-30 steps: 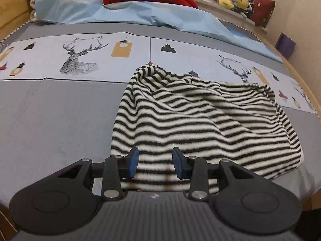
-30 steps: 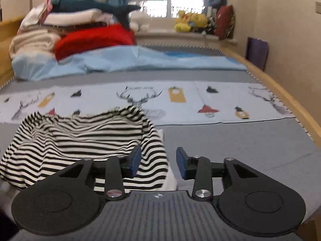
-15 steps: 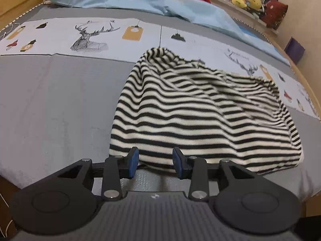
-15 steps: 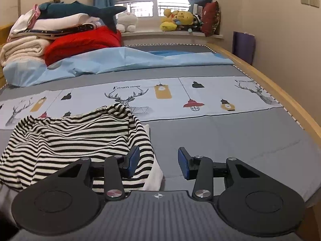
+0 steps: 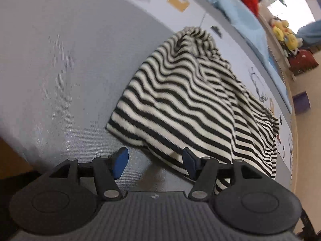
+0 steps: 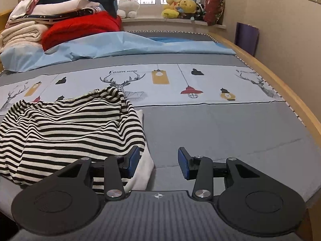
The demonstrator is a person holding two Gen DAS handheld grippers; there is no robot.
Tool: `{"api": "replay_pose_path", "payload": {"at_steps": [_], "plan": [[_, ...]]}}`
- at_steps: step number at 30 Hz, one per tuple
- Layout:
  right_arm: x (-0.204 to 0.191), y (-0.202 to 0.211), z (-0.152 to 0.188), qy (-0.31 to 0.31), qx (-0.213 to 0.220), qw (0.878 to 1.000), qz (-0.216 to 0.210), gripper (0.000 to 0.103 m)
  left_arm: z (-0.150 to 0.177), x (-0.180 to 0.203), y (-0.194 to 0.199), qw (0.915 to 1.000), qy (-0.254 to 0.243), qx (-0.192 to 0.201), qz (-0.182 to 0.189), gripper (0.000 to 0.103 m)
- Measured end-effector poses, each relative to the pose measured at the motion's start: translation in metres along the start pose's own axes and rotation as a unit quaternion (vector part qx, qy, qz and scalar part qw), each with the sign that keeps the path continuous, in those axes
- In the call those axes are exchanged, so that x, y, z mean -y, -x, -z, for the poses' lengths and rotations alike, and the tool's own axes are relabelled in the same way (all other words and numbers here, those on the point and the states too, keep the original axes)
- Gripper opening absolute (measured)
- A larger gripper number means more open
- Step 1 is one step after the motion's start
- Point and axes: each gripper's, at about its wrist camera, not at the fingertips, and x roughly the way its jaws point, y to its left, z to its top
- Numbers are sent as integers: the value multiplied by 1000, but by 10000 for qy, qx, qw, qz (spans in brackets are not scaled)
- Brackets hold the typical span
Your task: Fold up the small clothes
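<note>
**Ana:** Stripes first. Where does the striped garment [image 5: 192,104] lie?

**Ben:** On the grey bed cover [image 5: 60,60], bunched and rumpled, near the cover's front edge. Its long axis runs side to side along that edge, with one rounded end humped up toward the printed deer panel [image 6: 124,82].

**Ana:** And the left gripper [image 5: 155,159]?

**Ben:** Tilted steeply down at the garment's near hem. Its jaws are opening; the hem sags into the gap at the right-hand pad, yet neither pad presses on it, so nothing is held.

**Ana:** The right gripper [image 6: 158,160]?

**Ben:** Jaws about half open, empty, over bare cover just beside the garment's end. The striped edge, with a white lining [image 6: 143,166] showing under it, sits at the inner pad and slightly behind it.

**Ana:** So which hand is nearer?

**Ben:** The left, I'd judge: the hem is already straight ahead between its pads. The right needs a small sideways shift toward the garment to take the other corner. Gripping both corners of that near long edge looks like the sensible start for a fold.
</note>
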Motion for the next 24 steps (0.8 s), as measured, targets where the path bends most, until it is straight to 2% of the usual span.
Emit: {"api": "replay_pose_path", "payload": {"at_steps": [4, 11, 14, 15, 17, 19, 21, 23, 24], "plan": [[-3, -7, -3, 11, -57, 10000, -75, 44, 0, -5, -17, 9991, 384, -166, 70, 66], [1, -18, -5, -30, -282, 9996, -63, 44, 0, -18, -26, 9884, 1409, 361, 447, 69], [7, -27, -2, -118, -580, 9982, 43, 44, -3, -14, -30, 9852, 1557, 545, 463, 67], [11, -32, 1, -167, -771, 9968, 112, 44, -5, -9, -30, 9862, 1491, 604, 381, 63], [17, -39, 6, -250, -1044, 9939, 240, 44, -9, 1, -32, 9891, 1287, 705, 134, 18], [24, -44, 10, -338, -1207, 9916, 324, 44, -13, 16, -27, 9910, 1017, 844, -193, 11], [32, -46, 12, -417, -1274, 9904, 334, 44, -17, 48, -17, 9903, 476, 1111, -689, 10], [41, -45, 16, -477, -1304, 9897, 339, 44, -15, 100, -3, 9818, -211, 1542, -1093, 9], [45, -46, 16, -505, -1315, 9894, 344, 44, -12, 132, 4, 9735, -697, 1797, -1232, 9]]}}
